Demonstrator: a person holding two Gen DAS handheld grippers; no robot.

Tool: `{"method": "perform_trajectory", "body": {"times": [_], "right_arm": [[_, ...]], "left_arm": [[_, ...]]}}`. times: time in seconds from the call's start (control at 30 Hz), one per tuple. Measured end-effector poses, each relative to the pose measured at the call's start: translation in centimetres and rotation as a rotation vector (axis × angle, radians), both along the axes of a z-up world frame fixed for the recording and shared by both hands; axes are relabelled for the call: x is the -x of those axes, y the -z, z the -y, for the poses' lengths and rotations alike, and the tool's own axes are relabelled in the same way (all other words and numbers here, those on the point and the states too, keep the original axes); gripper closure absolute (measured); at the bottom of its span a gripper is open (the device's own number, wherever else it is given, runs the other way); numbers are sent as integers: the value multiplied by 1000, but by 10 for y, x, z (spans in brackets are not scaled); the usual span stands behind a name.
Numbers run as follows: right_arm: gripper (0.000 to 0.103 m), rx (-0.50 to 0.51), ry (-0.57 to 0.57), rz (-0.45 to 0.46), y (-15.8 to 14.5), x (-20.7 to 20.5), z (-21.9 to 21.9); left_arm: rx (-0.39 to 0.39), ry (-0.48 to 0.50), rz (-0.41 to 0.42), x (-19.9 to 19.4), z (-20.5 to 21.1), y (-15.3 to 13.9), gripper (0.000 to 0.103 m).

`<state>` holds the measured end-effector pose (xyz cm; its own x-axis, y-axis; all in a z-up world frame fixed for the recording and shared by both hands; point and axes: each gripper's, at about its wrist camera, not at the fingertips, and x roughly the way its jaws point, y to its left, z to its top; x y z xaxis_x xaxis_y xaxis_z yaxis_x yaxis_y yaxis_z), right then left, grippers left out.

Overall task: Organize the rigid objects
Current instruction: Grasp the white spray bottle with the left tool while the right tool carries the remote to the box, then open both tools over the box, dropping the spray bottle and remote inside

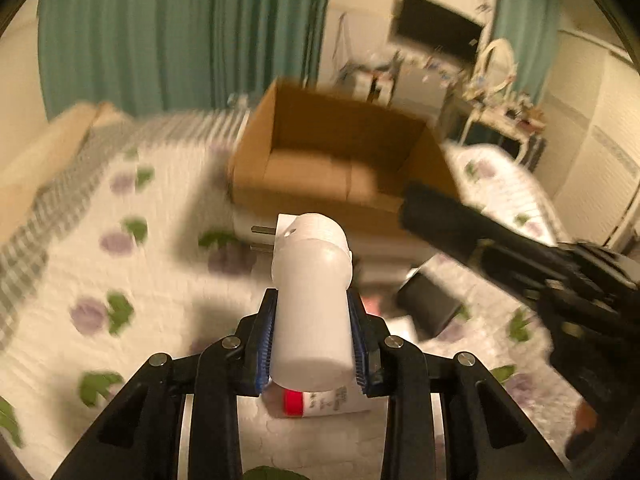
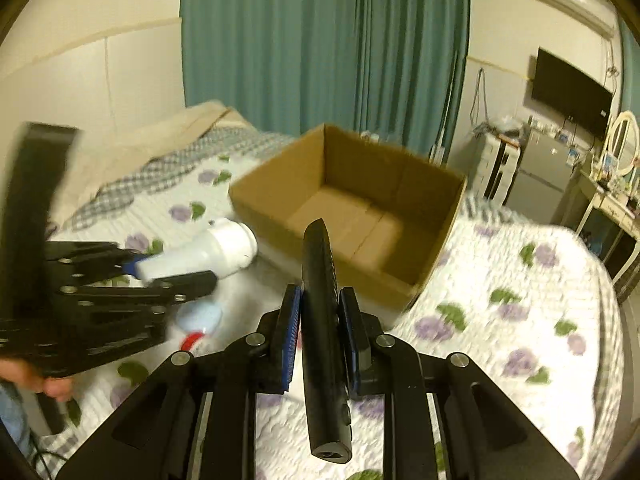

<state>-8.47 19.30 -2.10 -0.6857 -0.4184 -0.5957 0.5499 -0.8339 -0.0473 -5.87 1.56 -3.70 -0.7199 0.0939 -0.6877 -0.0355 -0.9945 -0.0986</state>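
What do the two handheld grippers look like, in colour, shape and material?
Both the left gripper and the right gripper are black, with angular linkage arms joined by round silver pins. Each finger carries a blue ribbed pad on its inner face. The frame has long cut-out slots. A bare hand shows behind the left one, beside blue fabric. No markings are readable.

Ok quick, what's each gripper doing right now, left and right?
Left gripper: closed on the white plug adapter, held above the bed.
Right gripper: closed on the black remote, pointing toward the cardboard box.
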Motion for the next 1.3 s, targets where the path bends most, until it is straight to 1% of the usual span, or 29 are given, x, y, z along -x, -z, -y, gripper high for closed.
{"method": "perform_trajectory", "body": {"times": [0.07, 0.13, 0.17, 0.27, 0.4, 0.43, 0.57, 0.63, 0.67, 0.7, 0.73, 0.8, 0.93, 1.07, 1.1, 1.13, 1.2, 1.23, 1.3], "right_arm": [[84, 10, 8, -26, -15, 6, -1], [84, 24, 18, -52, -29, 15, -2], [84, 29, 22, -63, -35, 22, -2], [84, 40, 35, -83, -47, 49, -1], [84, 60, 53, -83, -51, 91, 0], [84, 64, 57, -80, -50, 101, 0], [84, 90, 72, -50, -38, 131, 0], [84, 95, 72, -31, -30, 140, 1], [84, 93, 72, -24, -27, 144, 1], [84, 91, 72, -21, -25, 145, -1], [84, 92, 73, -19, -24, 148, -1], [84, 95, 75, -20, -25, 152, -1], [84, 126, 77, -15, -26, 158, -1], [83, 136, 82, 13, -12, 170, 11], [83, 135, 89, 11, -8, 167, 13], [80, 134, 96, 5, -6, 167, 13], [40, 127, 128, 7, -6, 160, 9], [37, 144, 131, -4, -10, 152, 3], [36, 152, 133, -17, -19, 136, -8]], "left_arm": [[21, 17, -53, 2, 0, -20, 71], [46, 32, -103, 13, -3, -42, 71], [54, 37, -113, 23, -1, -47, 71], [89, 41, -142, 68, -4, -60, 71], [107, 44, -126, 116, -12, -54, 71], [109, 46, -114, 129, -13, -47, 71], [127, 42, -77, 155, -14, -21, 71], [123, 55, -77, 159, -16, -11, 68], [126, 52, -92, 159, -17, -9, 67], [136, 39, -115, 160, -18, -9, 56], [159, 12, -136, 160, -18, -8, 34], [173, 1, -146, 159, -18, -8, 34], [140, 6, -136, 154, -7, -10, 34], [135, -6, -140, 140, 5, -17, 34], [135, -8, -137, 136, 7, -19, 34], [137, -9, -134, 130, 9, -21, 34], [141, -14, -136, 122, 9, -25, 34], [143, -18, -137, 114, 11, -28, 34], [140, -19, -136, 103, 12, -33, 34]]}}
